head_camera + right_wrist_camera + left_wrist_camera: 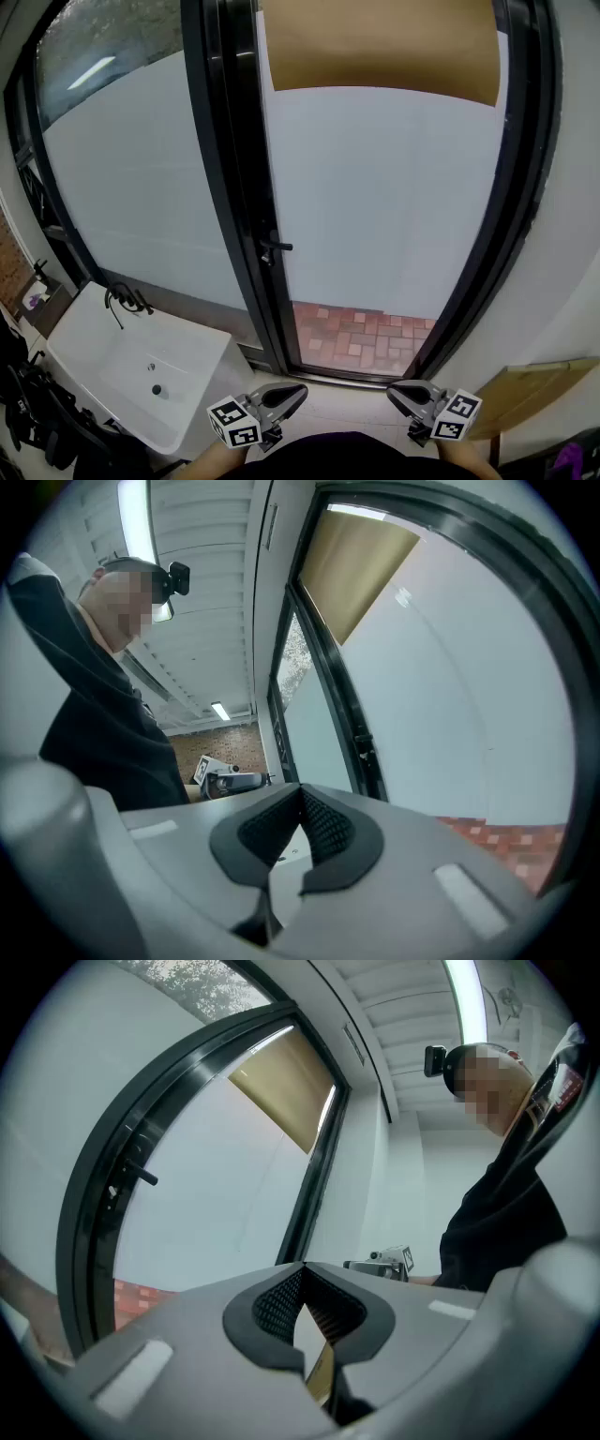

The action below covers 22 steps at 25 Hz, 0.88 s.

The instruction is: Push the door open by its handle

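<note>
Nearest, at the bottom of the head view, the 2 tongs are held low and side by side, tips turned toward each other with a gap of pale floor between them. The left tongs (298, 392) carry their marker cube (232, 422) on the outer side, and their own view shows the dark ribbed pads pressed together with nothing between them. The right tongs (394, 394), also with a marker cube (457, 415), have their tips closed together and empty too. To the left, just beside the left tongs, stands a white sink (89, 352) with a black tap (120, 302) at its back edge. To the right, a flat brown cardboard sheet (534, 394) lies near the wall. Beyond the tongs rises the door (394, 206), a black-framed pane of frosted glass that looks closed. A clear strip at its foot shows red brick paving (361, 333) outside. The black lever handle (275, 247) sits on the door's left stile, about halfway up, pointing right across the glass; it is well apart from both tongs, and neither touches it. Farthest up, a tan blind (384, 47) covers the top of the pane.
</note>
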Each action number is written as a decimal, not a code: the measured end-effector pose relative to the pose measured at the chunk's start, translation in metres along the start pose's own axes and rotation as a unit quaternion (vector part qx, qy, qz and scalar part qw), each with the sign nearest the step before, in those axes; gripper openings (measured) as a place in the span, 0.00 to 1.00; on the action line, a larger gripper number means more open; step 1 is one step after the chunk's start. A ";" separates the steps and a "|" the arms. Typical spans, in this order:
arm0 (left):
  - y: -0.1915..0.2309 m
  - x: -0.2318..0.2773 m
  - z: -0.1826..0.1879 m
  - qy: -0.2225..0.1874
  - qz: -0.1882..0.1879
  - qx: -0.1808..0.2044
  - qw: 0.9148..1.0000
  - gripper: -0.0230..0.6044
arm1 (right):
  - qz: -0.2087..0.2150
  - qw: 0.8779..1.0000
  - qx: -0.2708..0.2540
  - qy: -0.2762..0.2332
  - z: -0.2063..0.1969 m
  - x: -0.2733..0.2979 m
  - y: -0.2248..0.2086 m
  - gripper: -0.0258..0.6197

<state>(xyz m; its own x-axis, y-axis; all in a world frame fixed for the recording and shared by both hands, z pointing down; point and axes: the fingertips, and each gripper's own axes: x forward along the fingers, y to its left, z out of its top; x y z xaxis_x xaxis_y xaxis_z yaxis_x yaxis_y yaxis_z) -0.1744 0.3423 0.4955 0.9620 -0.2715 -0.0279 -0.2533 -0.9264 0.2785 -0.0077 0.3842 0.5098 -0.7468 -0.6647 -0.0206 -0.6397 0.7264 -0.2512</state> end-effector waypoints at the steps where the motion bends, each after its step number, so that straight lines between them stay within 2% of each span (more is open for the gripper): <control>1: -0.001 0.006 -0.001 -0.001 -0.001 0.000 1.000 0.04 | 0.001 1.000 -0.003 0.000 0.001 -0.005 -0.003 0.04; 9: -0.021 0.058 -0.010 0.008 0.006 0.005 1.000 0.04 | 0.011 1.000 0.002 -0.002 0.007 -0.048 -0.034 0.04; 14: -0.021 0.078 -0.012 0.012 0.014 -0.003 1.000 0.04 | 0.024 1.000 0.013 -0.002 0.006 -0.052 -0.057 0.04; 18: 0.009 0.068 -0.005 0.005 0.026 -0.009 1.000 0.04 | 0.034 0.999 0.019 0.003 0.005 -0.023 -0.069 0.04; 22: 0.070 0.047 0.010 -0.009 0.030 0.001 1.000 0.04 | 0.033 0.999 0.002 0.003 0.010 0.035 -0.084 0.04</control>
<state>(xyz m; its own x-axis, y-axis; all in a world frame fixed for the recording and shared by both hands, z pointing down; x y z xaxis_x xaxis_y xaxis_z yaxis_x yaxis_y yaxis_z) -0.1478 0.2619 0.5043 0.9429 -0.3317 -0.0293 -0.3109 -0.9086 0.2789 0.0216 0.2979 0.5202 -0.7886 -0.6141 -0.0310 -0.5879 0.7679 -0.2543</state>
